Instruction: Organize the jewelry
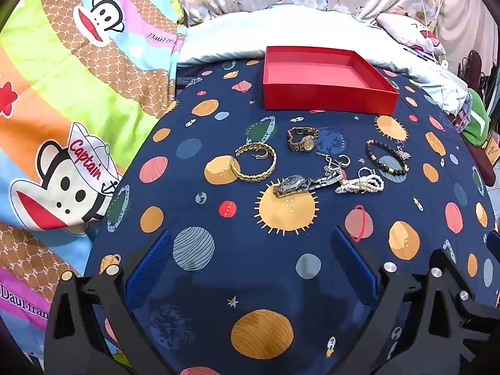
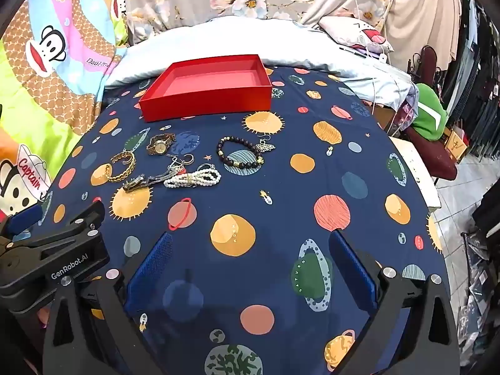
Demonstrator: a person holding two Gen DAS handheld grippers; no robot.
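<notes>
Jewelry in a cluster on planet-print sheet: gold bracelet, two watches, pearl strand, dark bead bracelet. Red box just behind, empty. My left gripper and right gripper jaws both wide, holding nothing.

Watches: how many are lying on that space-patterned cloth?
2. A gold watch lies just before the red box; a silver watch lies nearer, beside the pearl bracelet.

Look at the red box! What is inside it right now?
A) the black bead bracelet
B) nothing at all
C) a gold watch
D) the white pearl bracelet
B: the red box shows only its bare pink floor, and all the jewelry lies on the space-print cloth in front of it.
</notes>
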